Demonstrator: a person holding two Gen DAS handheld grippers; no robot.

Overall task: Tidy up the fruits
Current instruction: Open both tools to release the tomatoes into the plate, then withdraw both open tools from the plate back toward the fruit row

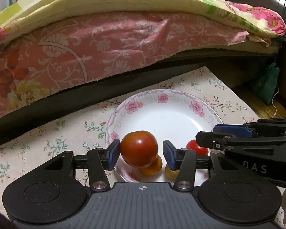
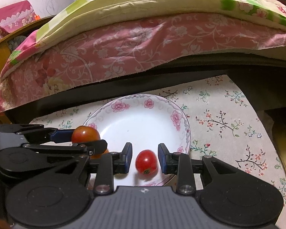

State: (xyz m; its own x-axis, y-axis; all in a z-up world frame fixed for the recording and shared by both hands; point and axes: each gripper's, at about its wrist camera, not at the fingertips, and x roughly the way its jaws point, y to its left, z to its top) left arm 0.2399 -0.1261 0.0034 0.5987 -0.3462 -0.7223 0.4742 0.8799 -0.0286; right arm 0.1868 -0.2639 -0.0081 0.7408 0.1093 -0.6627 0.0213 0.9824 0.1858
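A white flower-rimmed plate [image 1: 196, 106] [image 2: 175, 118] sits on a floral cloth. My left gripper [image 1: 141, 150] hangs over the plate's near left side with a large red-brown tomato [image 1: 138, 148] [image 2: 85, 133] between its blue pads. The left pad touches the tomato, a gap shows at the right pad, so it is open. Under it lie a small orange fruit [image 1: 150, 168] and a yellowish one [image 1: 170, 172]. My right gripper [image 2: 145, 158] [image 1: 206, 132] is over the near right side, open, with a small red tomato [image 2: 145, 162] [image 1: 195, 147] loose between its pads.
The floral tablecloth [image 1: 47, 143] [image 2: 228, 133] covers a low table beside a bed draped in pink sheet [image 1: 104, 47] and yellow-green quilt. A green bag [image 1: 267, 84] sits on the floor at the right. The far half of the plate holds nothing.
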